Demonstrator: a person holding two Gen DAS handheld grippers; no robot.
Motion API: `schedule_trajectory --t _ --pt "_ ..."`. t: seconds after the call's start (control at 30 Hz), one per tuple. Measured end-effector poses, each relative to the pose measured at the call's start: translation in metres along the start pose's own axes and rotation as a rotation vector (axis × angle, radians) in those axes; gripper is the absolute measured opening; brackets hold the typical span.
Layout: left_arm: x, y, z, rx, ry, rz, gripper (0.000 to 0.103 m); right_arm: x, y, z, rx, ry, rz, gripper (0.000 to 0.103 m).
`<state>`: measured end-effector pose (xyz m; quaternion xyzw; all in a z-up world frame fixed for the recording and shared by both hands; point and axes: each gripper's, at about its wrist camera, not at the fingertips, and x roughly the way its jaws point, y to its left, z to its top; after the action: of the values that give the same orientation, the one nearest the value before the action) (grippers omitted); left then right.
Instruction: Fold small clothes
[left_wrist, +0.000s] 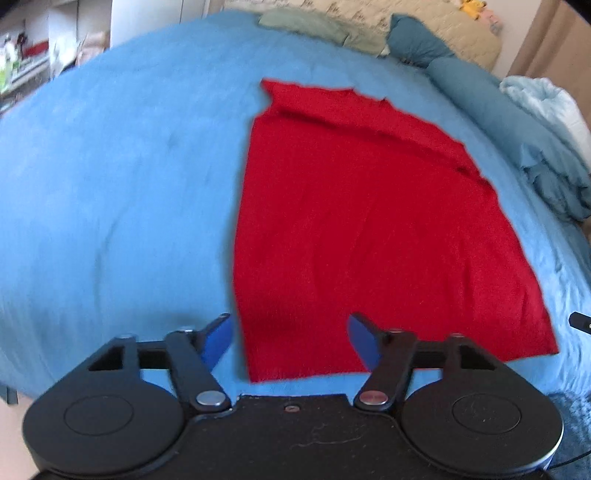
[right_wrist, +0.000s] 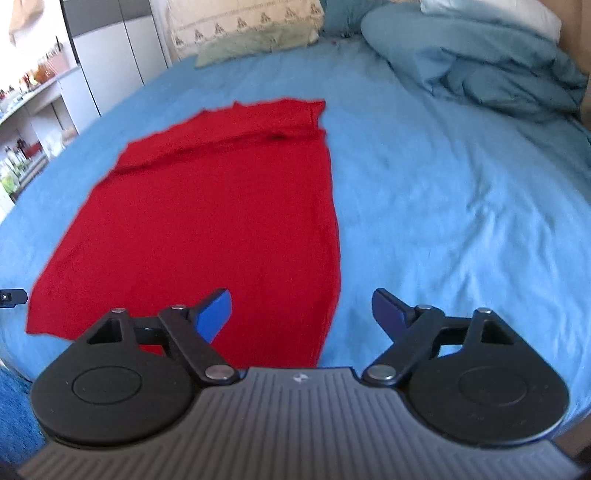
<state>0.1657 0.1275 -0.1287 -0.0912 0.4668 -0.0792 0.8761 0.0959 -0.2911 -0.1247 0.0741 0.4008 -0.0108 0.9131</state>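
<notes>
1. Left gripper (left_wrist: 290, 338): we've got the blue-padded fingers (left_wrist: 218, 338) spread wide with nothing in them, hanging over the near left corner of the red knit garment (left_wrist: 369, 229). That corner sits right in the gap, but no pad is touching the fabric as far as we can tell.

2. Right gripper (right_wrist: 301, 314): same deal, spread wide and empty. Its left finger (right_wrist: 216, 314) is over the cloth and the other is over bare sheet, so it straddles the near right edge of the garment (right_wrist: 207, 221).

3. Where it is: lying flat on the blue bed sheet (left_wrist: 110, 184), roughly mid-bed, near hem close to the foot edge where we're standing. The far end points toward the pillows (right_wrist: 243, 26) at the head edge. The bunched duvet (right_wrist: 480, 62) sits well apart in the far right corner.

4. Orientation: the long axis runs from us straight up the bed, with a folded-over band across the far end.

5. Handling, our guess: soft, light and floppy, and it'll likely sag and drag on the sheet. We'd pinch the two near corners, get a proper bite of hem, and lift both evenly so it doesn't skew.
</notes>
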Motion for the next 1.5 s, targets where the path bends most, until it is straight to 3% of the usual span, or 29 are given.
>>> schedule_trajectory --t 0.27,0.4,0.57,0.7,0.83,0.97,1.1,1.27,1.4,1.5 --pt "0.019 0.008 -0.011 -0.033 0.007 0.022 0.059 0.026 0.004 -0.015 0.021 0.078 -0.052 0.081" --pt "0.021 0.008 -0.014 -0.02 0.002 0.035 0.057 0.036 0.004 -0.021 0.045 0.109 -0.044 0.065" --pt "0.021 0.01 -0.017 -0.02 0.006 0.038 0.036 0.04 0.01 -0.024 0.043 0.105 -0.045 0.047" --pt "0.02 0.008 -0.016 -0.019 0.012 0.035 0.006 0.041 0.011 -0.025 0.047 0.104 -0.045 0.027" --pt "0.007 0.004 -0.014 -0.014 -0.016 0.045 0.005 0.035 0.009 -0.023 0.069 0.072 -0.034 0.022" --pt "-0.025 -0.002 0.003 -0.022 -0.096 0.03 0.004 0.012 0.0 -0.005 0.139 0.0 0.019 0.022" --pt "-0.056 -0.01 0.055 -0.061 -0.229 0.005 0.004 -0.007 -0.008 0.046 0.198 -0.091 0.11 0.021" --pt "-0.055 -0.037 0.167 -0.031 -0.384 0.015 0.004 0.005 -0.009 0.166 0.204 -0.217 0.183 0.021" --pt "-0.001 -0.057 0.267 -0.048 -0.431 0.067 0.004 0.062 0.0 0.272 0.212 -0.248 0.174 0.021" --pt "0.072 -0.06 0.323 -0.088 -0.41 0.129 0.004 0.145 0.006 0.335 0.238 -0.207 0.135 0.021"
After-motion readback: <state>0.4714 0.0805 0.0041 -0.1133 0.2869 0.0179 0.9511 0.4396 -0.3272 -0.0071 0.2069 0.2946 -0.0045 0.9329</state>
